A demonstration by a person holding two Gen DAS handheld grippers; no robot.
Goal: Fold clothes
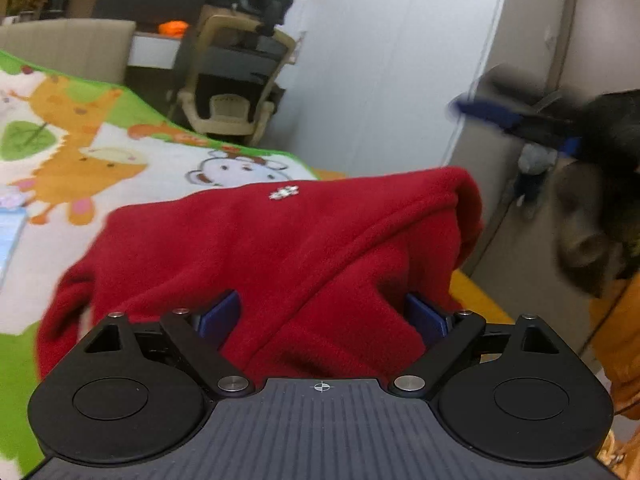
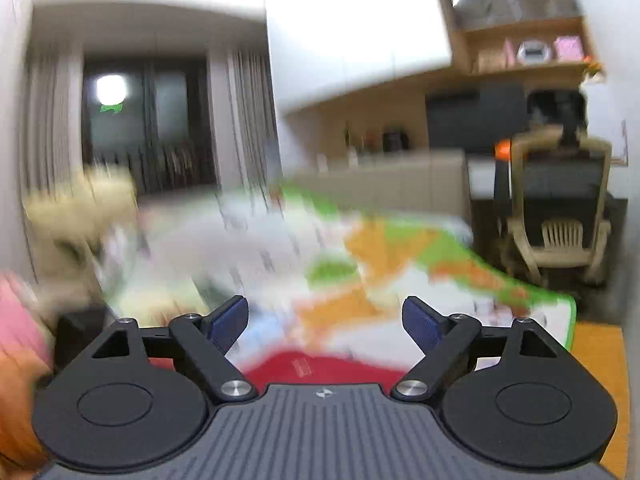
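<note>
The soft red fleece top [image 1: 280, 256] lies bunched on the cartoon animal blanket [image 1: 80, 152], draped between the wide-apart fingers of the left gripper [image 1: 322, 316], maybe not pinched. The right gripper [image 2: 326, 320] (very blurry view) hangs released and empty; red shows at 6 o'clock. Next: pinch an edge and fold.

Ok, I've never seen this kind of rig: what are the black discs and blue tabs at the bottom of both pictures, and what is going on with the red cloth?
Each picture comes from a camera on a hand-held two-finger gripper, looking forward along its blue fingers. The left gripper has its fingers spread wide, with a red fleece garment bunched between and over them; whether it is truly gripped is unclear. The garment lies on a cartoon-printed blanket. The right gripper is open and holds nothing; its view is motion-blurred, with a strip of red below. A desk chair stands behind.
</note>
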